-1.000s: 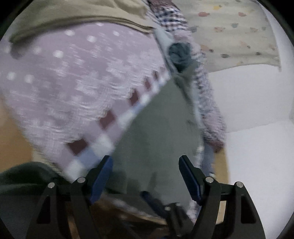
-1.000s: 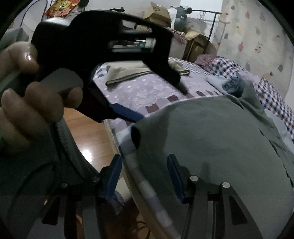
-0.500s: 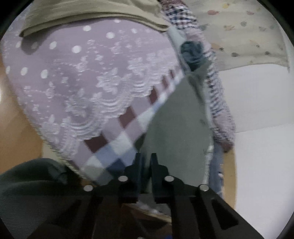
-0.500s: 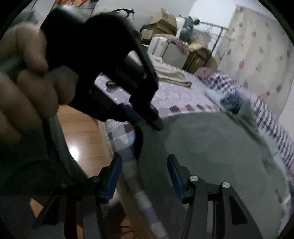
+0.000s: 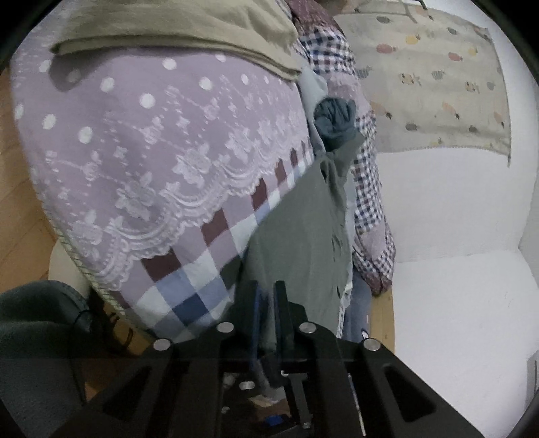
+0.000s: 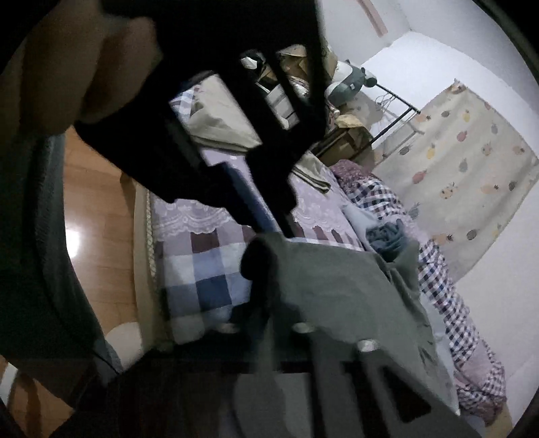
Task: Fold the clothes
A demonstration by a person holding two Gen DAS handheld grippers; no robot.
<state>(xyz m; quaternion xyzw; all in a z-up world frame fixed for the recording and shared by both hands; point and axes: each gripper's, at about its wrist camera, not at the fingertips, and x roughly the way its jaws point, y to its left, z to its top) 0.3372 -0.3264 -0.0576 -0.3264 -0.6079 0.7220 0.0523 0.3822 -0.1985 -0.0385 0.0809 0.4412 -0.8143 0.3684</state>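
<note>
Both tongs (image 5: 267, 296) (image 6: 266, 323) pinch the green garment's (image 5: 303, 232) edge (near corner).

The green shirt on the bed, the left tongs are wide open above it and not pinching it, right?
Not quite. In the left wrist view the left tongs are shut on the near edge of the green shirt, pinching it. The shirt does lie on the bed.

the garment (image 5: 299, 236) lies on the bed (image 5: 188, 269), at its near edge, with its near hem between the closed left tongs (image 5: 267, 296). a bundled cloth (image 5: 333, 118) sits on the bed just behind the garment. a folded cloth (image 5: 175, 30) lies farther back on the bed. a quilt (image 5: 363, 175) runs along the bed's right side, beside the wall. the floor (image 6: 94, 209) lies left of the bed.
</note>
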